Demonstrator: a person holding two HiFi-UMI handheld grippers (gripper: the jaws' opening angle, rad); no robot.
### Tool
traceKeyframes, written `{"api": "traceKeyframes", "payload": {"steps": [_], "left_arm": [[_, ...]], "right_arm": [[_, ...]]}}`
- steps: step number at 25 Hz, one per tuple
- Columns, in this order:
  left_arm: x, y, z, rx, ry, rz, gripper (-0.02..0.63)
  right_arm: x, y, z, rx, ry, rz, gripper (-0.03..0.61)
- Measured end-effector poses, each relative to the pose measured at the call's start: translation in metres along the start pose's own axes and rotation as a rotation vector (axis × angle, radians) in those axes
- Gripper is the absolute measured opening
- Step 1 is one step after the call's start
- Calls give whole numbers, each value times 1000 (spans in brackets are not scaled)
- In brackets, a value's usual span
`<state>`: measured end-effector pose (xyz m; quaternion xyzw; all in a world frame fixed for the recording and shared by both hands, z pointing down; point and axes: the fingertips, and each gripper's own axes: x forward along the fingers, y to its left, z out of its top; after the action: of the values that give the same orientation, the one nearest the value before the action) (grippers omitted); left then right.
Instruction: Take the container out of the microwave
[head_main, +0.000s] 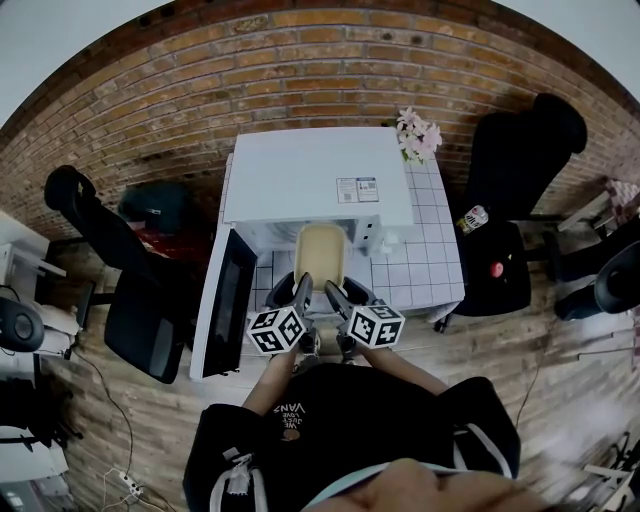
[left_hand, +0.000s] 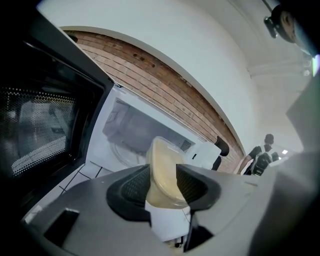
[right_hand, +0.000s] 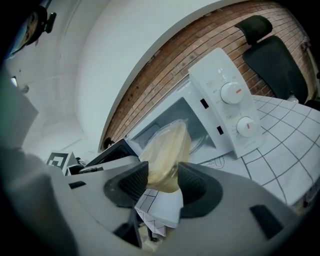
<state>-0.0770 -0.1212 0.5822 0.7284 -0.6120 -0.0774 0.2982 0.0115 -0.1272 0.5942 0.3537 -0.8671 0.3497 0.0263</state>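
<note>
Nearest the person, the left gripper (left_hand: 162, 176) and the right gripper (right_hand: 164, 172) each clamped one side of the container (head_main: 320, 252). It was held just in front of the microwave (head_main: 318, 175), at its open cavity. The door (head_main: 228, 300) stood open at the microwave's left.

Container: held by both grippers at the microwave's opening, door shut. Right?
No: the microwave door is open, swung out to the left in the head view. The left gripper and right gripper do hold the container.
</note>
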Motion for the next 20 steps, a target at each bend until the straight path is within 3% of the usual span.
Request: {"api": "traceKeyframes", "payload": {"steps": [20], "left_arm": [[-35,-16,-32,-17,-30,48,166]], "right_arm": [[-33,0,-27,-22,54,55,175]]}}
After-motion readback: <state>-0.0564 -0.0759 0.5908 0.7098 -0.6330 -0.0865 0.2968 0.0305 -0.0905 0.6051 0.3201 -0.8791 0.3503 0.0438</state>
